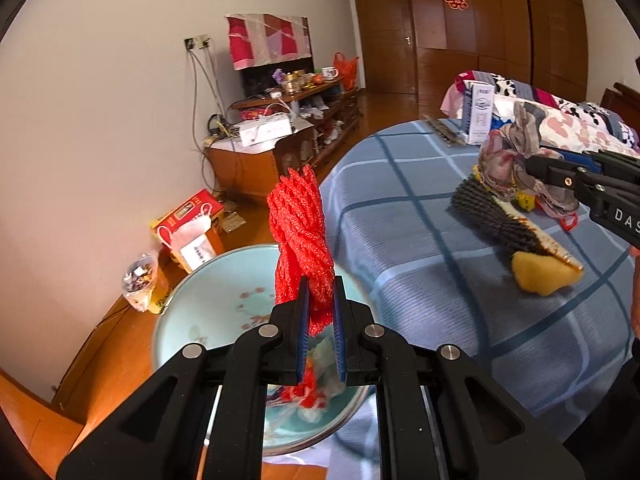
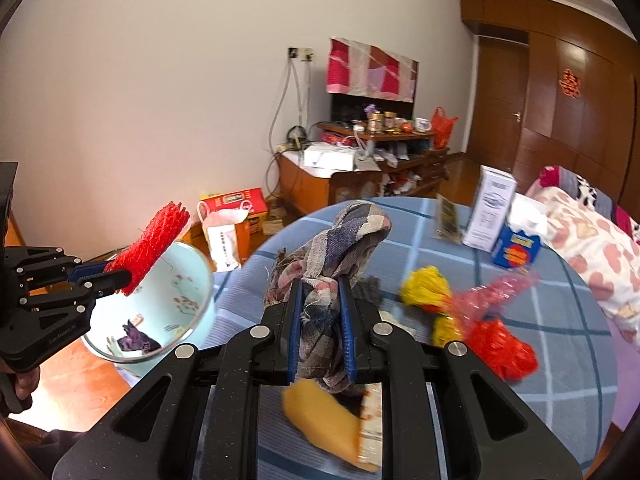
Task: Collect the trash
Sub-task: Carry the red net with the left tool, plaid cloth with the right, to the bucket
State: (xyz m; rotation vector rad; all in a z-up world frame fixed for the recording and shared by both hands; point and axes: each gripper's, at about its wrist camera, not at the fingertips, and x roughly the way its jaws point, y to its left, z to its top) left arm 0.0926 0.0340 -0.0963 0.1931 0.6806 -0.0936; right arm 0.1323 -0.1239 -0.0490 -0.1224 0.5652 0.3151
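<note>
The left gripper (image 1: 320,312) pinches a bunched red foam net (image 1: 300,236) nearly flat, its long axis pointing to 12 o'clock above the pale blue basin (image 1: 192,312). The right gripper (image 2: 323,316) clamps a crumpled plaid rag (image 2: 344,240), rising toward 1 o'clock over the blue checked table (image 2: 560,360).

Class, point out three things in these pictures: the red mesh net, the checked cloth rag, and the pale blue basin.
red mesh net (image 1: 298,236): left wrist view, middle of the bundle.
checked cloth rag (image 2: 352,232): right wrist view, upper fold.
pale blue basin (image 2: 188,280): right wrist view, inner wall.
</note>
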